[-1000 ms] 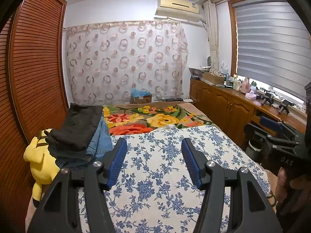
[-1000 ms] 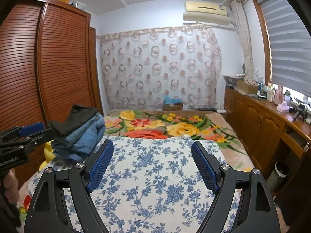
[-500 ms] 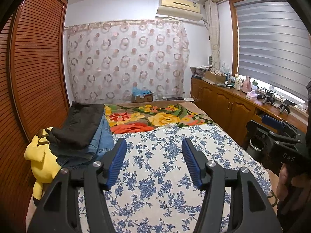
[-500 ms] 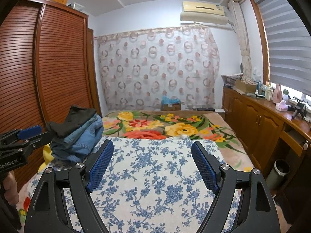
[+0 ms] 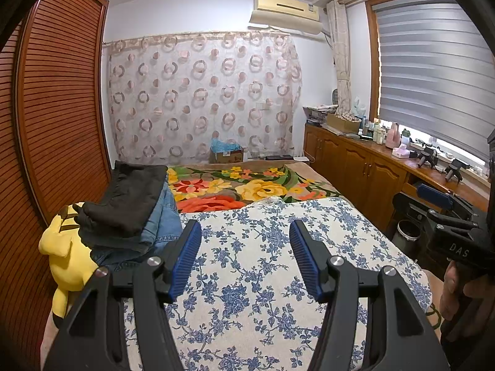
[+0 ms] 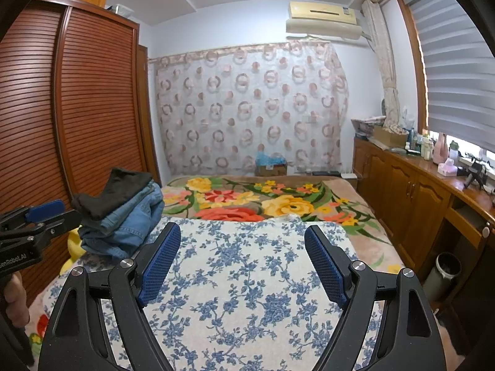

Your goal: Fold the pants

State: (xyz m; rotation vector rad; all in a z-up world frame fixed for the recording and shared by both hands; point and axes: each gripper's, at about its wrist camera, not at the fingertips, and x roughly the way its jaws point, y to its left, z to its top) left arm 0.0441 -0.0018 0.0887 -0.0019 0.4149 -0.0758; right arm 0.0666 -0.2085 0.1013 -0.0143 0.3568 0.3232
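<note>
We face a bed whose blue-flowered cloth lies bare, seemingly kept free as the folding area. The pants sit stacked at its left edge beside the wardrobe, black on denim. Our left hand-held gripper and right hand-held gripper hover released, grasping nothing.

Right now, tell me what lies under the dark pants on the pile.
Under the dark pants lie folded blue jeans; beside and below the pile a yellow plush toy shows. Anything deeper in the stack is covered.
</note>
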